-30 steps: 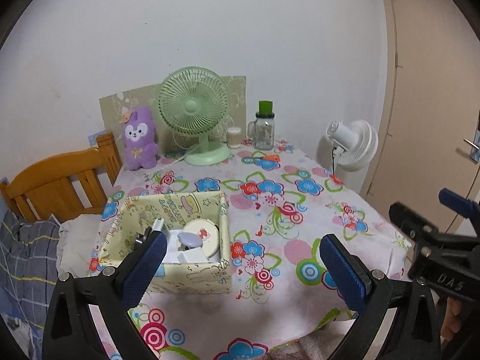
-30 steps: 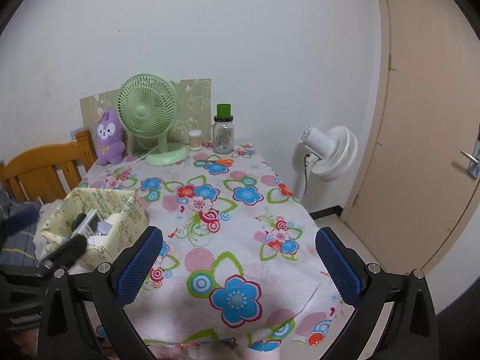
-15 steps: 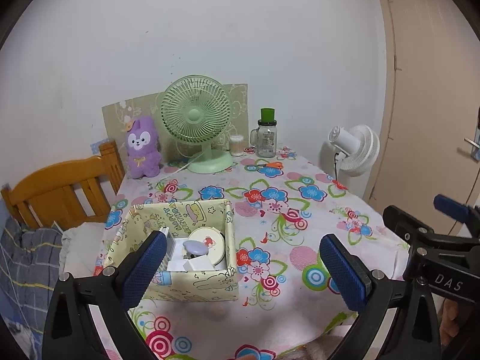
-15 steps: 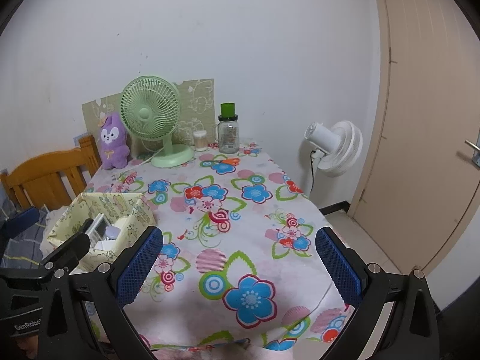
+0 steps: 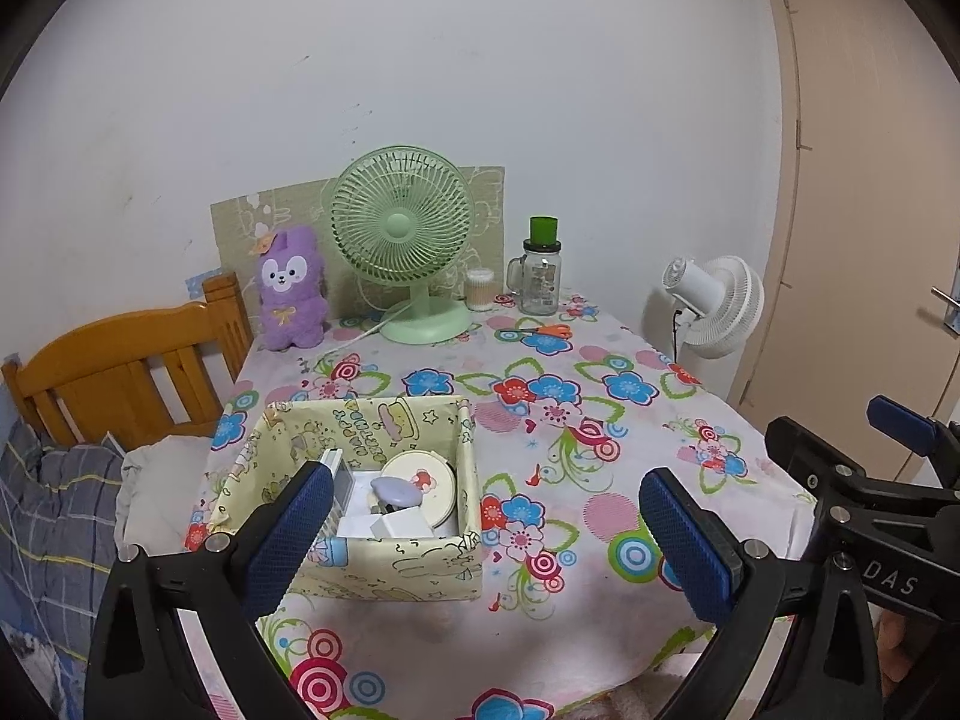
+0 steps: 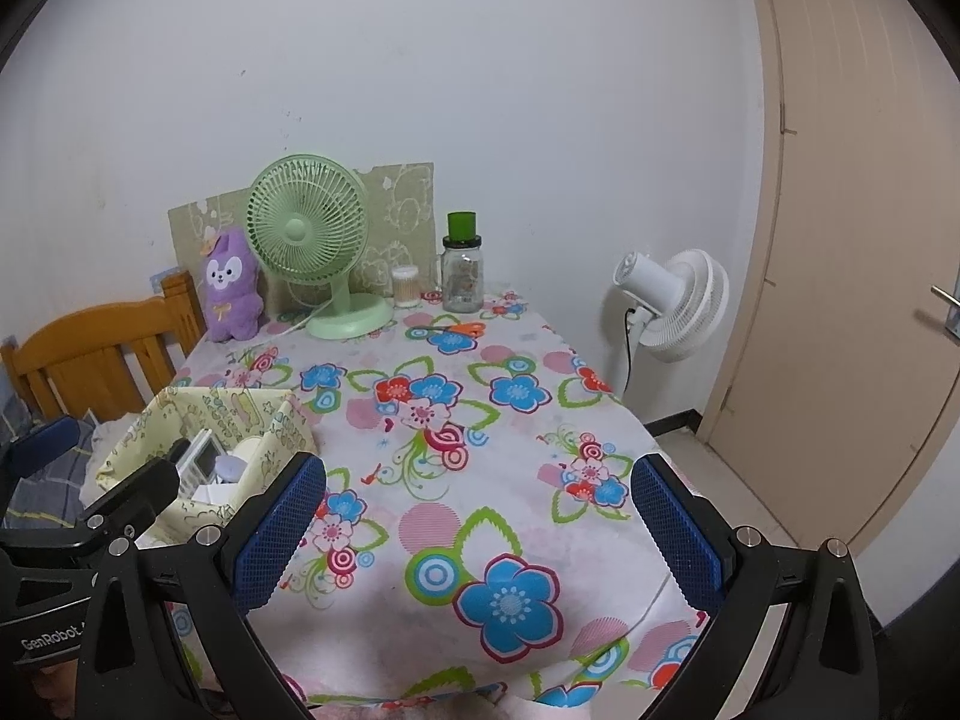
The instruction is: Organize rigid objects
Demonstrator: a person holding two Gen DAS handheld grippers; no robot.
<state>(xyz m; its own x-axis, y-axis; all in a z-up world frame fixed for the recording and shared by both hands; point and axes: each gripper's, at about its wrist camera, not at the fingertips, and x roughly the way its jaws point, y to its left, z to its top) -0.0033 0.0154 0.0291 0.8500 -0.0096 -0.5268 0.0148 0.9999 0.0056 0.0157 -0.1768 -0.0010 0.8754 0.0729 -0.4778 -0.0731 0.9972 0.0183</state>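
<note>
With both grippers held back off the table's near edge, we note the left gripper (image 5: 480, 531) and right gripper (image 6: 477, 525) spread wide and empty; items sit gathered in the fabric box (image 5: 384, 564) by the near left corner, likely sorted. Legible: "DAS", "GenRobot"

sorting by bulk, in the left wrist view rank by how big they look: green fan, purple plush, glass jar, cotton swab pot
1. green fan
2. purple plush
3. glass jar
4. cotton swab pot
All stand along the back of the table, so nearness hardly skews it.
</note>
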